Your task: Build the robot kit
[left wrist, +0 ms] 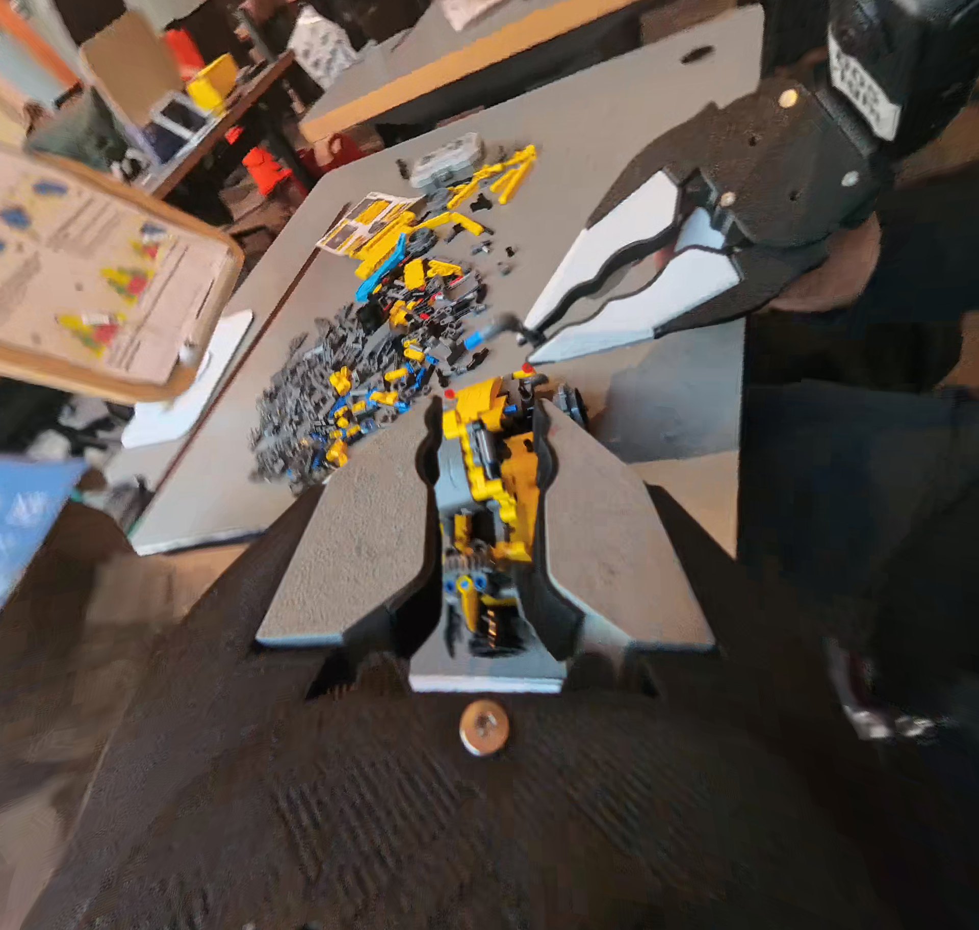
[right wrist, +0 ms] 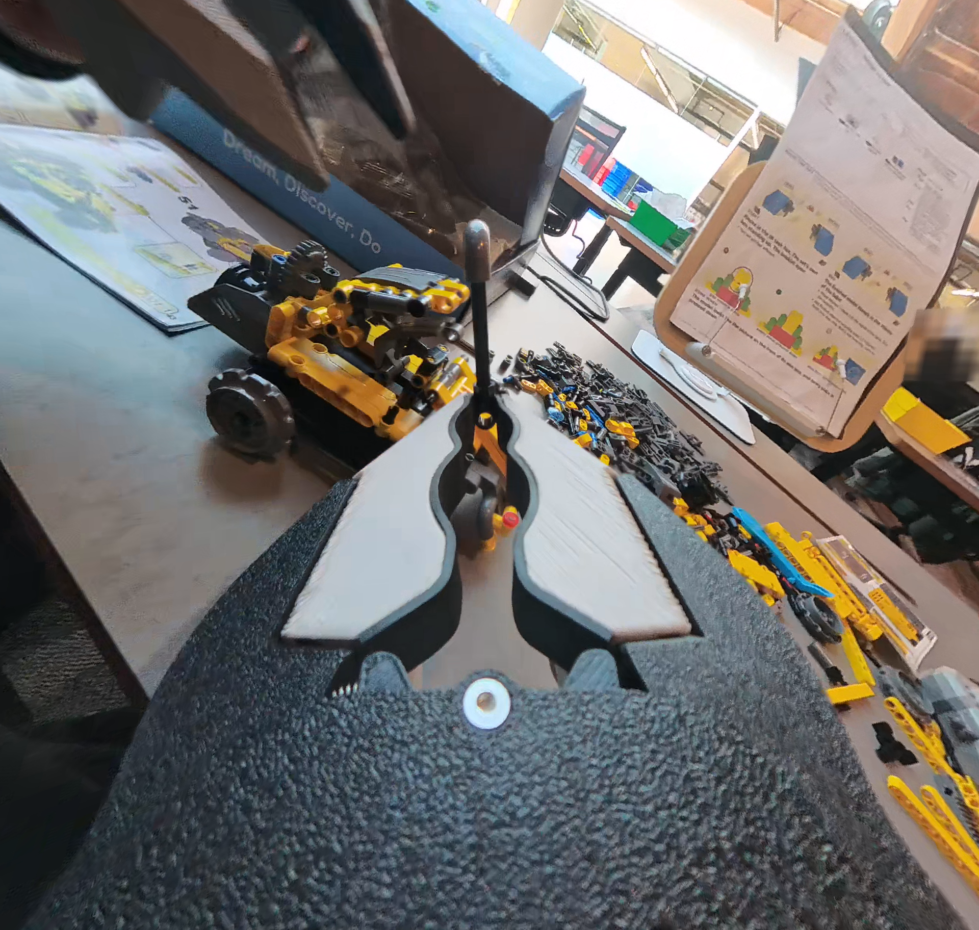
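Note:
A yellow and black brick-built vehicle (left wrist: 492,454) stands on the grey table (left wrist: 583,126). My left gripper (left wrist: 487,406) is open and hangs above it, so the vehicle shows between the fingers. In the right wrist view the vehicle (right wrist: 339,332) sits at centre left, with the left gripper (right wrist: 360,152) blurred above it. My right gripper (right wrist: 483,401) is shut on a thin black rod with a grey rounded end (right wrist: 479,311), held upright close to the vehicle's front. The left wrist view shows the right gripper (left wrist: 532,345) and the rod (left wrist: 503,322) just beyond the vehicle.
A heap of small black, blue and yellow pieces (left wrist: 344,385) lies mid-table, also seen from the right wrist (right wrist: 609,401). Larger yellow parts (left wrist: 413,237) and a grey block (left wrist: 447,163) lie farther off. An open booklet (right wrist: 106,216), a blue box (right wrist: 318,200) and a sheet stand (right wrist: 821,269) border the table. My hands' fingertips stand some 8 cm from each other.

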Available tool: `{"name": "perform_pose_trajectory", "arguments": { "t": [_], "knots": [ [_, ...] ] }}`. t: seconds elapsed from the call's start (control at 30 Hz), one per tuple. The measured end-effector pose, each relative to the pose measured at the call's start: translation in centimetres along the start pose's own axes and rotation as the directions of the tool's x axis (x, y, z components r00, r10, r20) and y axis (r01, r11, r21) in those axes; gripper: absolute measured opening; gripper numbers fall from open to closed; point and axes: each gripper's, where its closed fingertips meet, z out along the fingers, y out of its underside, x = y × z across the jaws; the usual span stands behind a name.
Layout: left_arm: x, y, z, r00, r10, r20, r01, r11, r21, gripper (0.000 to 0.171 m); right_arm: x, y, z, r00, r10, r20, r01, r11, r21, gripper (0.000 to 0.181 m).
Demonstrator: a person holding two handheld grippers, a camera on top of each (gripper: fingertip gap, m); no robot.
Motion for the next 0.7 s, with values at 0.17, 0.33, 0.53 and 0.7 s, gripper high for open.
{"name": "perform_pose_trajectory", "arguments": {
  "t": [0.17, 0.33, 0.53, 0.7],
  "knots": [
    [-0.1, -0.7, 2.7, 0.918, 0.389, -0.078, -0.394, 0.918, -0.056, 0.028, -0.8, 0.1, 0.5, 0.998, -0.059, 0.013, 0.059, 0.998, -0.019, 0.005],
    [0.5, 0.2, 4.3, 0.795, 0.568, -0.215, -0.592, 0.803, -0.068, 0.010, -1.1, 0.4, 0.9, 0.998, -0.041, 0.042, 0.042, 0.999, -0.025, 0.005],
    [0.7, 1.1, 4.3, 0.694, 0.646, -0.316, -0.698, 0.712, -0.077, 0.004, -1.9, 1.0, 1.2, 0.988, -0.003, 0.157, 0.013, 0.998, -0.061, 0.013],
    [0.8, 1.5, 4.3, 0.504, 0.807, -0.307, -0.855, 0.516, -0.045, 0.005, -2.6, 1.4, 0.3, 0.959, -0.020, 0.281, 0.035, 0.998, -0.048, 0.022]
  ]
}}
